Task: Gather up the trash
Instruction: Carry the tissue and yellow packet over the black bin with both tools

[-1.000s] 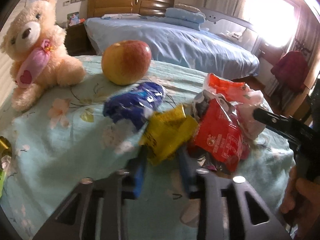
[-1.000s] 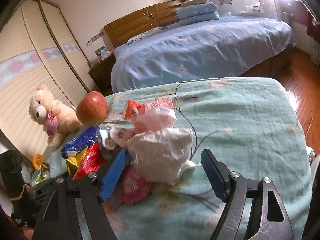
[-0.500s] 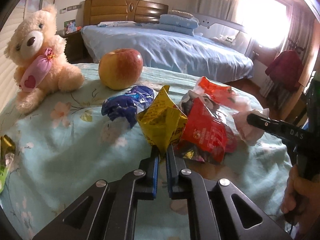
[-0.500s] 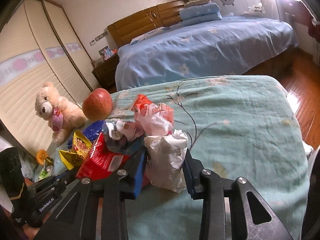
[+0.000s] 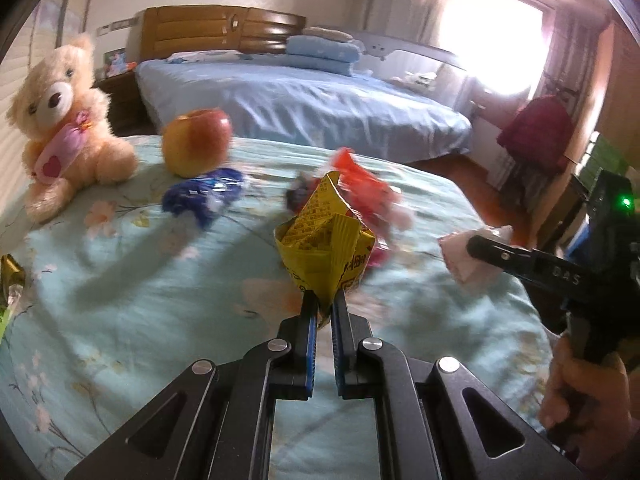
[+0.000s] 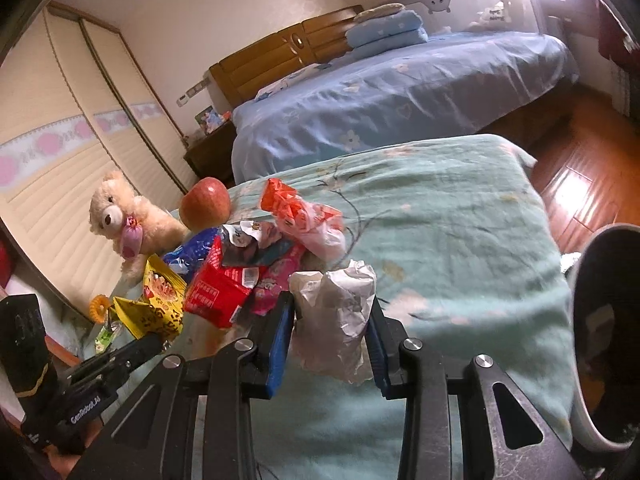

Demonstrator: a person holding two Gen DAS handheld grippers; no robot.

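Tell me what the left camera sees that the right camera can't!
Only the left wrist view shows the bright window, the dark red clothes hanging near it, and the person's hand holding the right tool.

Only the right wrist view shows the bin beside the table and the wardrobe doors.

Both show the teddy bear, the apple, the yellow wrapper pinched by the left tool, and the white crumpled paper gripped by the right tool.
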